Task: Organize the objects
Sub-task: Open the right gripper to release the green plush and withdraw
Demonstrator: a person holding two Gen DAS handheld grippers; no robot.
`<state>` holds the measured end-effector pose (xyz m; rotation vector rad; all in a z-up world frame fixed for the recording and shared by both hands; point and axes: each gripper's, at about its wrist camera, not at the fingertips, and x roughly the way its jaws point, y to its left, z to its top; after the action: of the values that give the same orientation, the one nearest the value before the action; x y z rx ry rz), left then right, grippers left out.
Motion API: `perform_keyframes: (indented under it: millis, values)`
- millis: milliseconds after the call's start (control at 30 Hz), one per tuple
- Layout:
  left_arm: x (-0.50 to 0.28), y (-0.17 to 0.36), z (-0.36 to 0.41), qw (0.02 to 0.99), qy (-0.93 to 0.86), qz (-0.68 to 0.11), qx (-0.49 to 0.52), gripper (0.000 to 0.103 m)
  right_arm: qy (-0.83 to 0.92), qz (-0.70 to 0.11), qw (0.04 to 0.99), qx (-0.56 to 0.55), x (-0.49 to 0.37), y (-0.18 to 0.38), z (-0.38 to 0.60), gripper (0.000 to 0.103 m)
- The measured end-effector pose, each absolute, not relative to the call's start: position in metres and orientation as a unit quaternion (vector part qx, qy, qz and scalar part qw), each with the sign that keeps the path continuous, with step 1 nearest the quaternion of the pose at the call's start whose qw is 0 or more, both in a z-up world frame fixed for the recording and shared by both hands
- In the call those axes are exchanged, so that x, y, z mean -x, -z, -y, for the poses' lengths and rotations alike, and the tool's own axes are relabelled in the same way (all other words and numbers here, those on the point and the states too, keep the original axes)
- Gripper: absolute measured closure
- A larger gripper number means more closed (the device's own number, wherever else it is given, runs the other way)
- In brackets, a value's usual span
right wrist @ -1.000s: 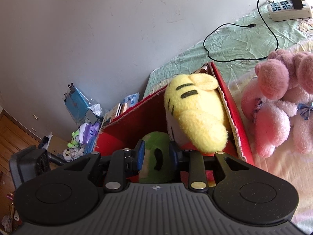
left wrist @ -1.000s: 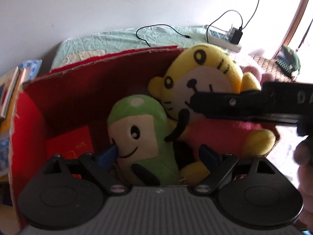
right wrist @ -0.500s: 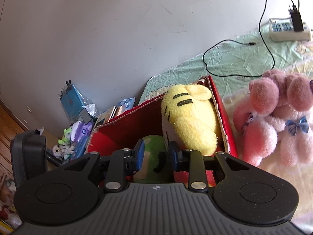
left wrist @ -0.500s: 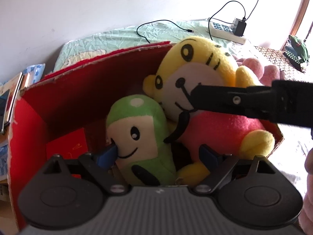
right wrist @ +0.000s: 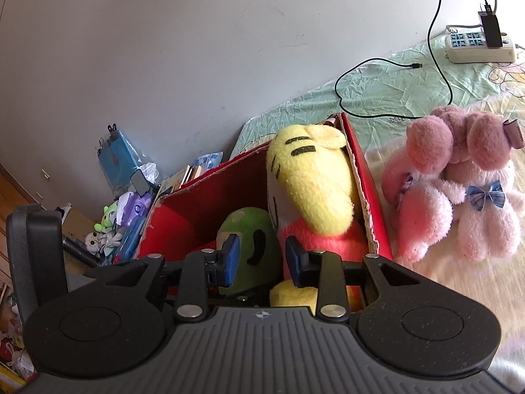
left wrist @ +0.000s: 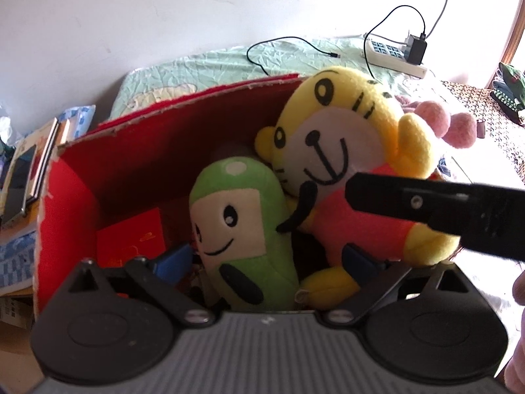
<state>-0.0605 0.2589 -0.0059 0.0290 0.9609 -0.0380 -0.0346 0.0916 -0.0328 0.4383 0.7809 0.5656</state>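
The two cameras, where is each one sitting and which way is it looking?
Left wrist view: sits on the left gripper, above the red box, tilted down into it; its open blue fingers, the other gripper's black bar and a bit of hand show.
Right wrist view: sits on the right gripper at the box's near edge, facing the wall; its fingers show with a gap, pressing nothing.
Both share: the box, the yellow tiger plush, the green plush, the pink plush and the power strip.

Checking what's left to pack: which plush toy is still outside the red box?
The pink plush toy, lying on the bed beside the red box. The yellow one and green one are inside.
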Motion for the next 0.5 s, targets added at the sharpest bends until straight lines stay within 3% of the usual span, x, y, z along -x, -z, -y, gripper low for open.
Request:
perform_keyframes:
  millis: [500]
  values:
    - [0.07,-0.002,-0.25,0.892,-0.013,-0.451,-0.031,0.003,-0.282,-0.353,0.868,-0.205,0.049,0.029,-0.081,0.066]
